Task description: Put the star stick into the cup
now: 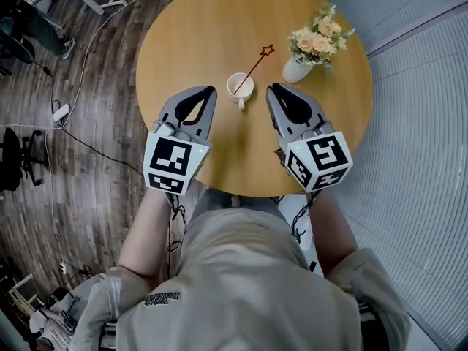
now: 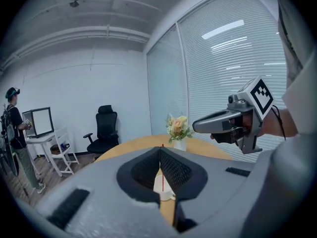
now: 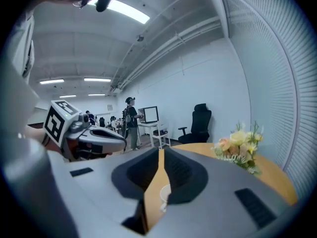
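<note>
A white cup (image 1: 240, 88) stands on the round wooden table (image 1: 190, 28). The thin red star stick (image 1: 256, 61) stands in it, leaning up and right, with its star over the table. My left gripper (image 1: 211, 91) is shut and empty just left of the cup. To the cup's right my right gripper (image 1: 271, 88) is shut too, holding nothing. In the left gripper view the cup (image 2: 163, 189) and stick (image 2: 162, 181) show behind the closed jaws (image 2: 160, 150). The right gripper view shows the cup (image 3: 165, 193) below its closed tips (image 3: 161, 150).
A white vase of flowers (image 1: 316, 41) stands right of the cup, close to my right gripper. The person's lap is at the table's near edge (image 1: 241, 193). A black office chair (image 2: 101, 130), desks and a standing person (image 2: 14, 128) are across the room. Window blinds (image 1: 417, 86) run along the right.
</note>
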Action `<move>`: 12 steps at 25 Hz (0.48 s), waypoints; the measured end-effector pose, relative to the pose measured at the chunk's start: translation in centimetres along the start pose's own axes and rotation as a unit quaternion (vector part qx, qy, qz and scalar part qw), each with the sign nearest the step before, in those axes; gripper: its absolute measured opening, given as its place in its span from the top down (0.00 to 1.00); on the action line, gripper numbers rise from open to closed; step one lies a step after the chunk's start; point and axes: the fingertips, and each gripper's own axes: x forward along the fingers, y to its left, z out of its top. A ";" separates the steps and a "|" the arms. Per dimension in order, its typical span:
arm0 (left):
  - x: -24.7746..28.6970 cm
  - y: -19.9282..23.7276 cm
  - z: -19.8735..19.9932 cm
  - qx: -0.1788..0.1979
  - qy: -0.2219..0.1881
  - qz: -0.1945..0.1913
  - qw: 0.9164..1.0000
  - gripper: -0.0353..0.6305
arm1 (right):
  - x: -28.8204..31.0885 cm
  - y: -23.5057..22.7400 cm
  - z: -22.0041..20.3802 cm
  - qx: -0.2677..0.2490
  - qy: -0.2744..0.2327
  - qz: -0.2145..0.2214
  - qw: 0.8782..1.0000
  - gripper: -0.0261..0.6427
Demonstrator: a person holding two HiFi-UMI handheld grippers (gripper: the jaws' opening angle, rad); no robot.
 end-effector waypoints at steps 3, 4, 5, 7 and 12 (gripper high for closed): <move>-1.5 0.4 2.4 0.006 -0.023 0.011 1.000 0.92 | -1.7 1.0 3.1 -0.017 -0.027 0.004 0.999 0.89; -2.0 0.4 3.2 0.009 -0.032 0.013 0.999 0.92 | -2.3 1.3 4.0 -0.024 -0.036 0.005 0.999 0.89; -2.5 0.3 4.0 0.013 -0.041 0.014 0.999 0.91 | -2.9 1.6 4.9 -0.032 -0.045 0.008 0.998 0.89; -3.4 0.1 5.6 0.021 -0.059 0.015 0.998 0.92 | -4.0 2.2 6.3 -0.046 -0.062 0.012 0.997 0.89; -5.4 -0.8 8.9 0.037 -0.097 0.018 0.994 0.92 | -6.5 2.8 8.5 -0.042 -0.097 0.020 0.994 0.91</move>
